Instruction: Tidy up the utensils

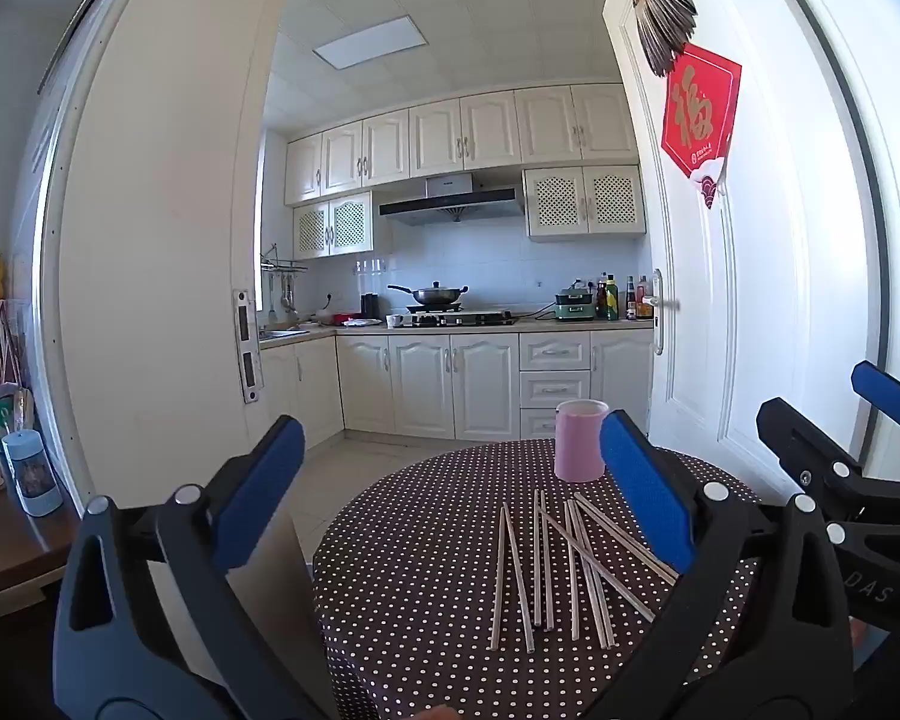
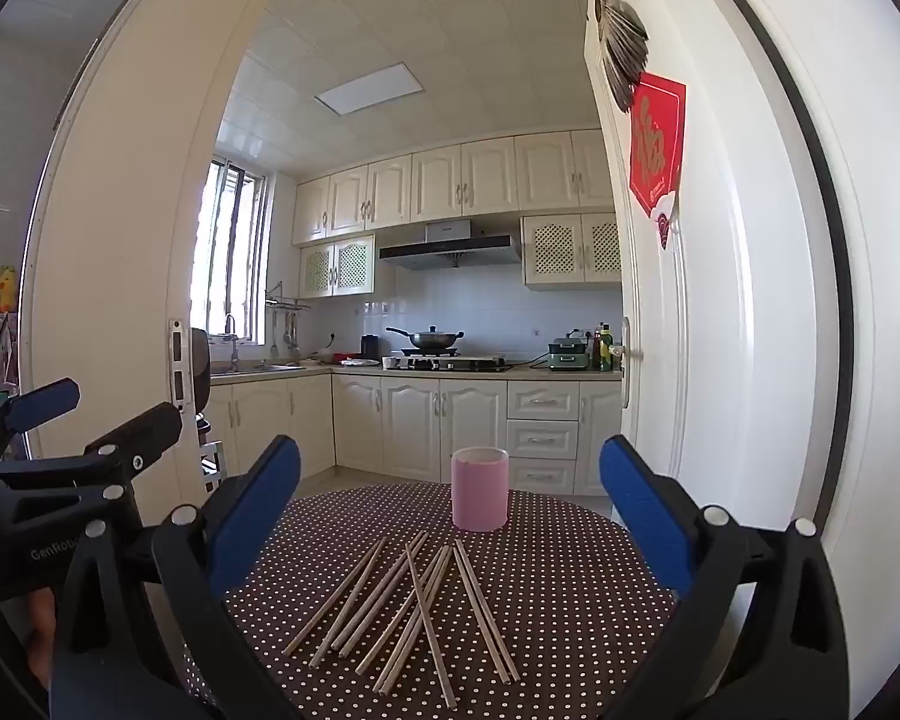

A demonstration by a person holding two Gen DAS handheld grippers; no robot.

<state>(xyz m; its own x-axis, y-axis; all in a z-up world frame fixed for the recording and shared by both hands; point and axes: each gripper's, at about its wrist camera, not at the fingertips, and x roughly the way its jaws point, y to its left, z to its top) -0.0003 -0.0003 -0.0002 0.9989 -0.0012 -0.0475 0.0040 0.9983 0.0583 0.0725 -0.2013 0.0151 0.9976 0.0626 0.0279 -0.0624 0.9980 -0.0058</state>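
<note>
progress: not started | chopsticks (image 2: 414, 606) loose mid-tabletop, none in pink cup (image 2: 479, 489) near far edge | left gripper (image 1: 450, 504) and right gripper (image 2: 450, 510) spread wide, empty

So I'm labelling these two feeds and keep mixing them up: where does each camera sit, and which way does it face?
Left wrist: on the left gripper, level, looking over the dotted table into the kitchen; its own open blue fingers show, with the right gripper at the right edge.
Right wrist: on the right gripper, facing the same way; its open fingers show, with the left gripper at the left edge.
Shared: the chopsticks, pink cup, table and kitchen.
</note>
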